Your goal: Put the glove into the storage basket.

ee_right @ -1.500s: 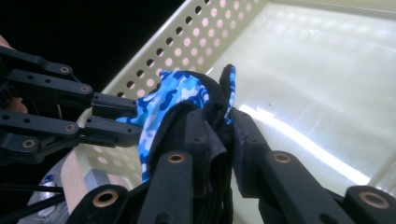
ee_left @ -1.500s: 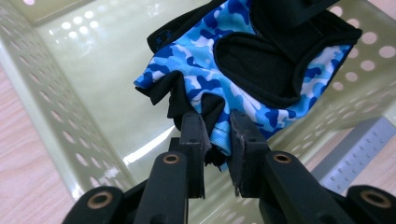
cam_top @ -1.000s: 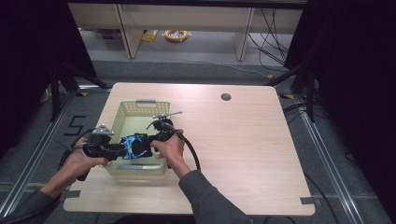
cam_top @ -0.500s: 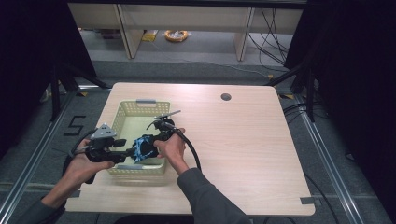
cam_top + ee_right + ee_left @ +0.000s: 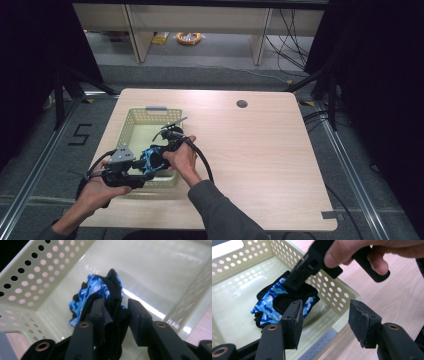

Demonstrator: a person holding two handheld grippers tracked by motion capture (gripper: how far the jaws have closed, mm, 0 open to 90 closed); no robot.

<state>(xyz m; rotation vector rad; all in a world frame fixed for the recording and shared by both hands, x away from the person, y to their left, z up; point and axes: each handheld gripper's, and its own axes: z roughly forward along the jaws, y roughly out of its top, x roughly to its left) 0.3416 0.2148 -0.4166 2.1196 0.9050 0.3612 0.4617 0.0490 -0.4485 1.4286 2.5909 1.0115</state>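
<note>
Over the cream basket (image 5: 131, 121), the right gripper (image 5: 115, 312) has just loosened around the glove (image 5: 270, 303); left gripper (image 5: 324, 320) gapes empty.

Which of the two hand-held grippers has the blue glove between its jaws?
The right hand-held gripper: the blue camouflage glove sits between its jaws, over the basket. The left hand-held gripper is open and empty.

**Cloth glove, glossy plastic basket, matt wood table**

A blue camouflage-print cloth glove with black trim (image 5: 279, 304) is showing a soft, matt weave. The pale yellow perforated plastic basket (image 5: 332, 293) is gleaming, its smooth floor throwing back light streaks. The light wood-grain tabletop (image 5: 260, 150) is looking smooth and matt. The left gripper's (image 5: 325, 323) black pads (image 5: 361, 321) are appearing rough and worn, beside dull brass-coloured metal rivets.
</note>
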